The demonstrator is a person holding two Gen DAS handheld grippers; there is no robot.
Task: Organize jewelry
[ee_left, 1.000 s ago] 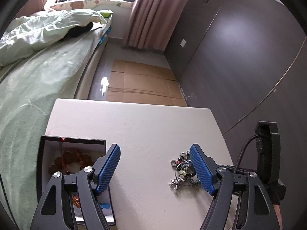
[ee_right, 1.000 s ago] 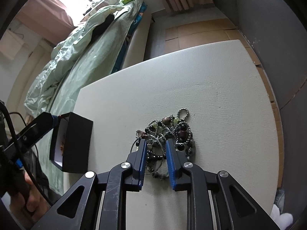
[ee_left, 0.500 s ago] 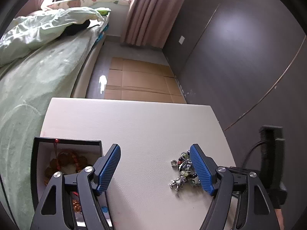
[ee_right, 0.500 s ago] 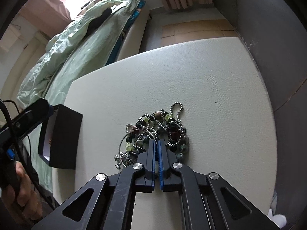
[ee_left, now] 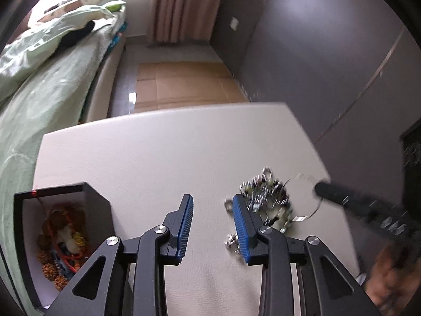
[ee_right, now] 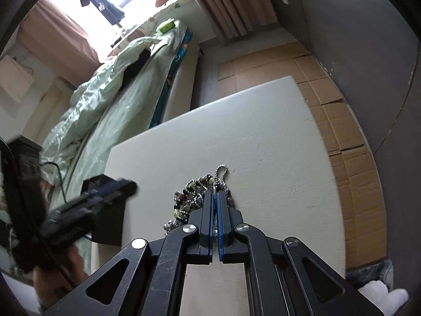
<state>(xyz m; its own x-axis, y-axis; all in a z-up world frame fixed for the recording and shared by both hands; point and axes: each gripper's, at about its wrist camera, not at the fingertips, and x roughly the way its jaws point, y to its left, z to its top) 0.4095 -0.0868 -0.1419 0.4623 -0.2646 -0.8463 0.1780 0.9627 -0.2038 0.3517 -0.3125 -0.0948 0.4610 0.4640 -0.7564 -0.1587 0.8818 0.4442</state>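
A tangled pile of beaded bracelets and metal chains [ee_left: 268, 200] lies on the white table [ee_left: 163, 158]; it also shows in the right wrist view [ee_right: 194, 194]. My right gripper [ee_right: 215, 194] is shut on a strand of the pile, its fingers [ee_left: 339, 194] reaching in from the right. My left gripper [ee_left: 213, 202] is open and empty, just left of the pile. A black jewelry box [ee_left: 60, 237], open, holds orange and red beaded pieces at the table's left; it is partly hidden behind my left gripper in the right wrist view [ee_right: 108, 223].
A bed with a green quilt [ee_left: 39, 84] runs along the table's left side. A dark wall [ee_left: 329, 65] stands to the right. Flattened cardboard [ee_right: 342, 121] covers the floor beyond the table's far and right edges.
My right gripper closed on the jewelry pile and stays shut on it. My left gripper narrowed its opening and shifted toward the pile; the box now sits further left in its view.
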